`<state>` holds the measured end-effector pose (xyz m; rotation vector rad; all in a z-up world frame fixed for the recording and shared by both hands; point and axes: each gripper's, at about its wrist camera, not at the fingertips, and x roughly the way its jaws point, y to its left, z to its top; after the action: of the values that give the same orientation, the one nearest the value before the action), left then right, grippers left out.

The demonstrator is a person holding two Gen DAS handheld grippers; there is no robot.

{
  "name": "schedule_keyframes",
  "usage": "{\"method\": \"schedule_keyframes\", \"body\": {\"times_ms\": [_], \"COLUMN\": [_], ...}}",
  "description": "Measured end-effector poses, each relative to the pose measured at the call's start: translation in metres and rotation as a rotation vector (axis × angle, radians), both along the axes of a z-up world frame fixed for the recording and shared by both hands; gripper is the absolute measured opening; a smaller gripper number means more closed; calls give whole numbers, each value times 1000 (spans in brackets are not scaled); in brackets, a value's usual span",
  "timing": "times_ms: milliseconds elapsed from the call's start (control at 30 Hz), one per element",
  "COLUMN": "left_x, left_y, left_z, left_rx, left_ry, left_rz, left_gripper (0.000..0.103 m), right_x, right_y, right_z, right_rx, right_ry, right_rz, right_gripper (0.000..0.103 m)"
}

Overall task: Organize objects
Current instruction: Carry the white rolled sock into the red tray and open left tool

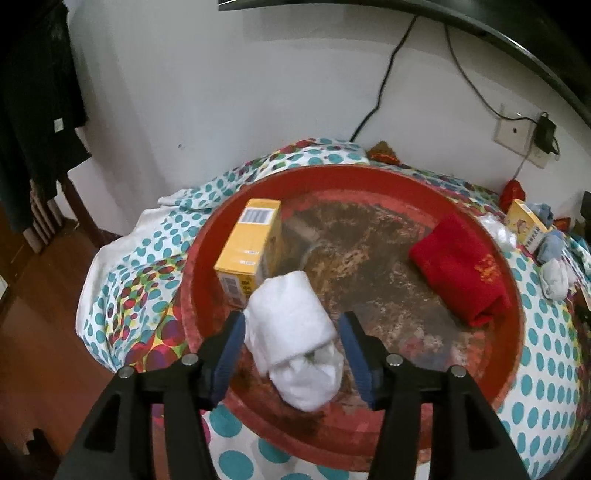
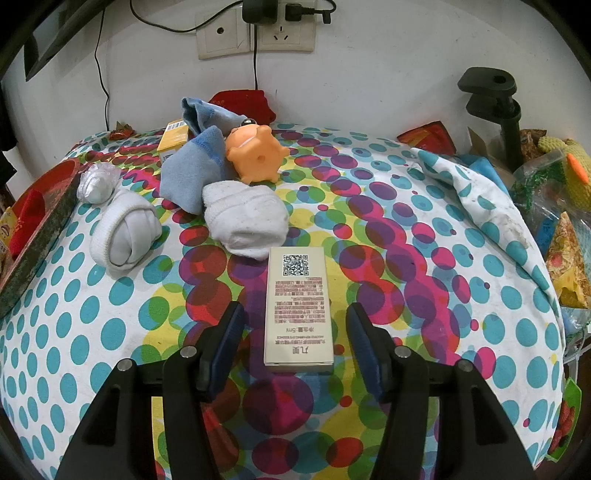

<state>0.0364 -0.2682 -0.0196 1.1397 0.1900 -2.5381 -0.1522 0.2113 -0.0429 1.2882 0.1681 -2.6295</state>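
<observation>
Dotted cloth (image 2: 424, 295), rolled socks (image 2: 243, 221) beyond cream box (image 2: 298, 306) between parted right hand-held gripper (image 2: 295, 328) jaws.

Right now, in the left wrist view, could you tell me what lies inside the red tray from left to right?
Yellow box → rolled white sock, between the left gripper's open jaws → folded red cloth, all in the red tray.

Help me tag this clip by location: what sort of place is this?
Most likely a room in a home, perhaps a bedroom. A polka-dot cloth covers the surface, rolled socks and an orange toy lie on it, and chargers hang from wall sockets.
</observation>
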Motion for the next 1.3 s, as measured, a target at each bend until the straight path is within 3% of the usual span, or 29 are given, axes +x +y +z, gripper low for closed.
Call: {"method": "schedule_keyframes", "body": {"times_ms": [100,267,600,700,767,833,1100,1300], "left_x": [4,9,15,15,16,14,15,15], "left_y": [6,12,24,26,27,29,32,35], "left_z": [5,5,-3,-5,-5,-7,-7,-8], "left_rx": [-14,37,2,-5,-17,-21,4,19], "left_ry": [7,3,-24,-36,-33,-48,-52,-60], "left_rz": [-4,-16,-16,-20,-17,-29,-51,-47], "left_gripper": [55,55,55,55,55,55,55,55], "right_x": [0,-1,0,2,5,9,29,48], "right_y": [0,2,2,-1,-1,-1,-2,-17], "right_z": [0,-1,0,1,2,2,10,22], "right_rx": [3,8,10,9,13,3,8,-41], "right_ry": [1,-2,-3,1,10,8,8,15], "right_rz": [0,-13,-33,-48,-66,-83,-111,-64], "right_gripper": [56,61,62,54,35,28,27,27]}}
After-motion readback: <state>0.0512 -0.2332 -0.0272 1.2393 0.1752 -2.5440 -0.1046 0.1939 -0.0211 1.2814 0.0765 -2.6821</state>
